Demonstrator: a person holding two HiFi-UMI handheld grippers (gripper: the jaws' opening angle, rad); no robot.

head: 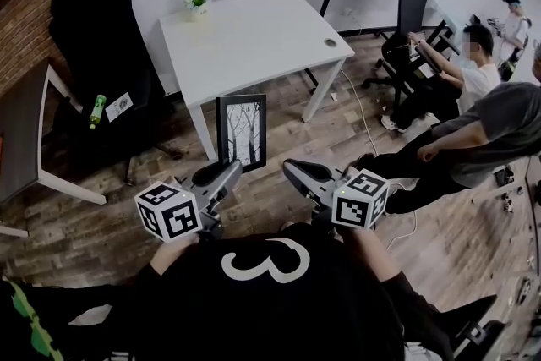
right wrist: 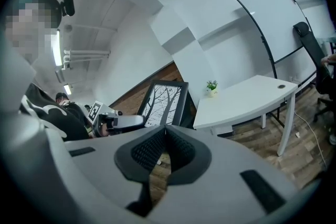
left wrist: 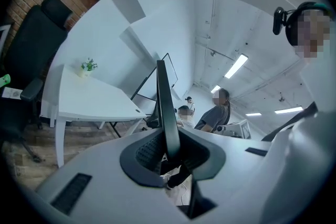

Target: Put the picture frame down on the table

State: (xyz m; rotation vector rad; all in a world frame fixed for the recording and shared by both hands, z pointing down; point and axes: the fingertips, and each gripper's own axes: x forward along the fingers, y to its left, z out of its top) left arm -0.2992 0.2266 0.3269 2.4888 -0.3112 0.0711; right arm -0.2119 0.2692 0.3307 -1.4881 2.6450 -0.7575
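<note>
My left tongs (head: 228,172) are clenched on the picture frame (head: 241,131), holding it upright in the air short of the white desk (head: 254,38). The setting-down is all still to do. My right tongs (head: 293,170) are pressed together on nothing. The left gripper view shows the frame edge-on, and the right gripper view shows its tree print.

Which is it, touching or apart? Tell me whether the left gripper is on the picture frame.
Touching. The left gripper view shows the fingers of the left gripper shut on the edge of the picture frame, no gap either side.
</note>
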